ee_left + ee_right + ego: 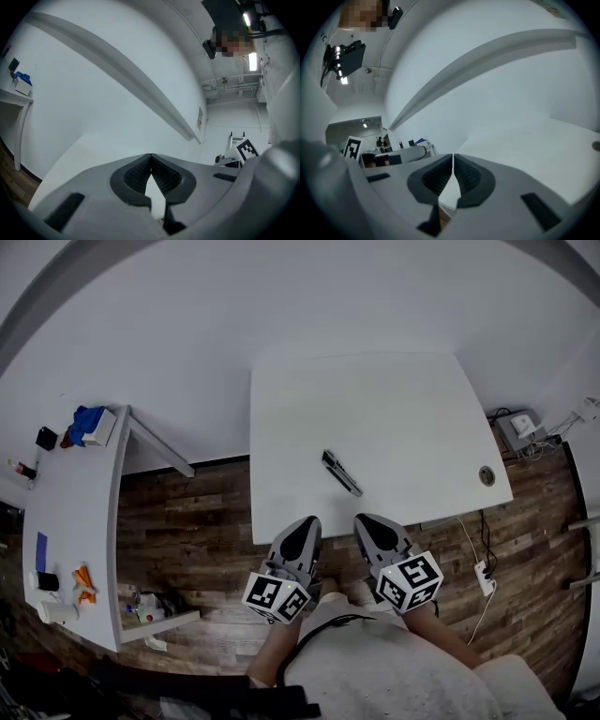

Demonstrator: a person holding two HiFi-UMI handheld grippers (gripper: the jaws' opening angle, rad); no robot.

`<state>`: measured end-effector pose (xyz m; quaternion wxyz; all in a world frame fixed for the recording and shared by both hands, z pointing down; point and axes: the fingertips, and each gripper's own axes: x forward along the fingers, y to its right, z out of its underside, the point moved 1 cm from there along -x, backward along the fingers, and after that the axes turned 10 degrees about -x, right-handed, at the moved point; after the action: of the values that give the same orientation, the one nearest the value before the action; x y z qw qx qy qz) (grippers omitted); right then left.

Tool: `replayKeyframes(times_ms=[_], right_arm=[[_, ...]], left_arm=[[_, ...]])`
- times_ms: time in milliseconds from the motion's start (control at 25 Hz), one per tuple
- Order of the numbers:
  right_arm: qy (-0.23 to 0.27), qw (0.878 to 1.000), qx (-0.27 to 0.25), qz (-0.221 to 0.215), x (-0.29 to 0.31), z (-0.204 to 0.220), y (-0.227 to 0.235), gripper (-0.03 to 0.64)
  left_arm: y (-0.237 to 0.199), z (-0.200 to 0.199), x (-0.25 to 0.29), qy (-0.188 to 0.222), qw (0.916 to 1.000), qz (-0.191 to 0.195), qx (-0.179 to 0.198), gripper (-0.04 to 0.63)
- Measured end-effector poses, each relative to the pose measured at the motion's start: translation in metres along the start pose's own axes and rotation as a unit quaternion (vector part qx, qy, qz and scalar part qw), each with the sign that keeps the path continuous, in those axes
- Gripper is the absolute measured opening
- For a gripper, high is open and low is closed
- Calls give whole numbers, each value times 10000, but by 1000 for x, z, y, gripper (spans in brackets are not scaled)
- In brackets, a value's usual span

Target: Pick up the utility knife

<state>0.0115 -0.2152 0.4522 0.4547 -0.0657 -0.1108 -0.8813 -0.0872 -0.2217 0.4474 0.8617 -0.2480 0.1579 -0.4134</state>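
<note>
So here's where we're at: the utility knife [341, 472] is lying flat on the white table [412, 409], roughly in the middle of the near half and angled diagonally, with one end pointing back toward us. Both tools are hanging at the near edge, just short of it. The left gripper [302, 526] and the right gripper [368, 521] both have their jaws pressed together with nothing between them, and each gripper view shows the ribbed pads meeting at the tips. Neither gripper view catches the knife itself, just tabletop and wall.

On handling, we'd guess it's a stiff, slim thing with a bit of weight for its size, so no squish to worry about. The catch is that it sits so low on a smooth top that there's not much height to get pads around, and it'll probably skate away if we nudge it from one side. Our pick would be the right gripper, since the knife is nearest its side. We'd open it up, come down over the middle of the body, and pinch across the narrow width so it stays balanced.

We can't tell from here which end has the blade or whether it's extended, so mid-handle feels safest.
</note>
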Motion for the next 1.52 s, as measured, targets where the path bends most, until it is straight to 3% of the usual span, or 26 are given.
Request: replayKeyframes(times_ms=[240, 480, 600, 720, 1000, 1520], right_arm=[[-262, 9994, -218, -48, 32, 3, 9, 9], [-816, 9955, -492, -12, 61, 18, 31, 12], [-1138, 9913, -638, -150, 78, 28, 42, 94], [-1423, 9867, -731, -291, 99, 39, 52, 114], [-2317, 9632, -1238, -574, 137, 73, 78, 196], [-3510, 9228, -1307, -901, 178, 112, 99, 199]], left_arm=[[-19, -5, 16, -96, 9999, 77, -105, 6], [-38, -3, 17, -88, 9994, -111, -319, 6], [-46, -4, 20, -7, 9993, -209, -323, 6], [-56, -3, 26, 79, 9990, -300, -317, 6], [-77, 12, 37, 149, 9982, -526, -261, 6], [-94, 15, 57, 281, 9969, -672, -297, 6]])
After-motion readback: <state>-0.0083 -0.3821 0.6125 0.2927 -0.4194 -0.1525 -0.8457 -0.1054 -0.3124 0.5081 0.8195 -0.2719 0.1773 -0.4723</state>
